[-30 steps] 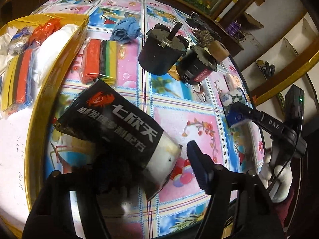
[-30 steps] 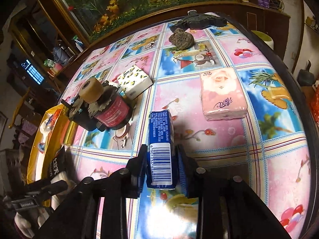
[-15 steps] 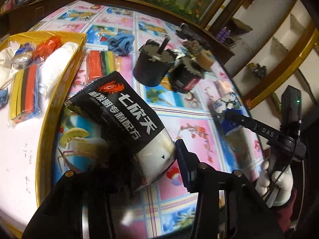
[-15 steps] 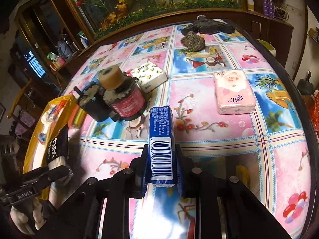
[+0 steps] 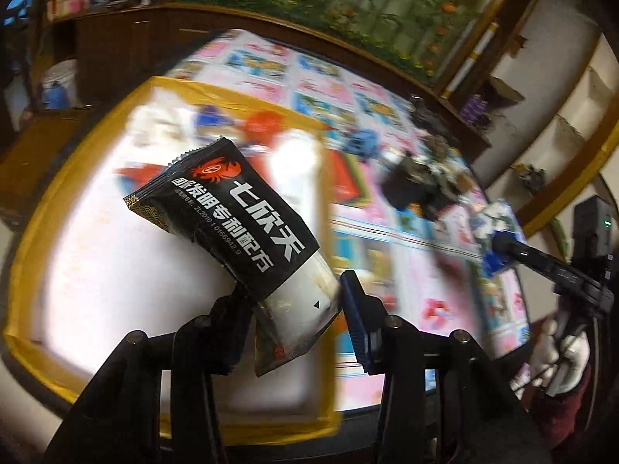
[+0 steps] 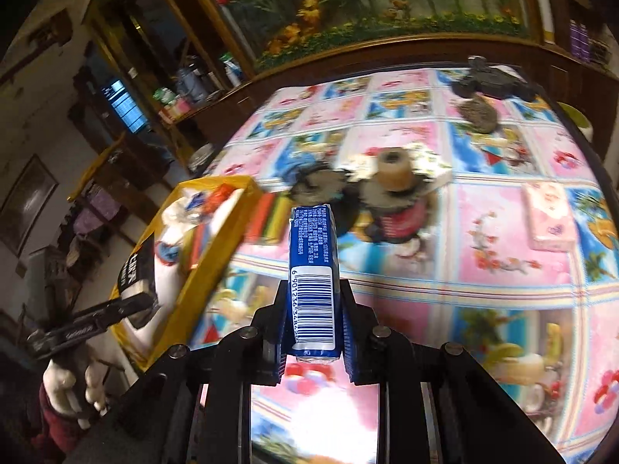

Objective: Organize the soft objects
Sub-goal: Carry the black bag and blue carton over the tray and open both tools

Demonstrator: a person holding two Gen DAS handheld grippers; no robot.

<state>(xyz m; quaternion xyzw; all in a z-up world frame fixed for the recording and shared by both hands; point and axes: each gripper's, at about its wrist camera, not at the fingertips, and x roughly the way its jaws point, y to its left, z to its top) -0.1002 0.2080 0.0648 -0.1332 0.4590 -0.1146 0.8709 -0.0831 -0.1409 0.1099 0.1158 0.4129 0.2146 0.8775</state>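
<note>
Left gripper [image 5: 298, 305]: pinching black sachet [image 5: 236, 224], held above yellow tray [image 5: 50, 201] at 10 o'clock.
Right gripper [image 6: 311, 332]: clamped on blue tissue pack [image 6: 314, 270], off table, tray at 9 o'clock.
Tray: several soft items already in.
Left to do: clay strips [image 6: 271, 212], pink tissue pack [image 6: 549, 220] at 2 o'clock, others farther back.
Progress: approx. halfway, judging by the spread.

black pouch [image 5: 247, 228]: glossy plastic film | blue pack [image 6: 314, 270]: glossy wrap | tablecloth [image 6: 483, 270]: shiny vinyl

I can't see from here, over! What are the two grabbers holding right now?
Left gripper shut on black packet, over the yellow box. Right gripper shut on blue tissue pack, above the table. Nothing blocking.
</note>
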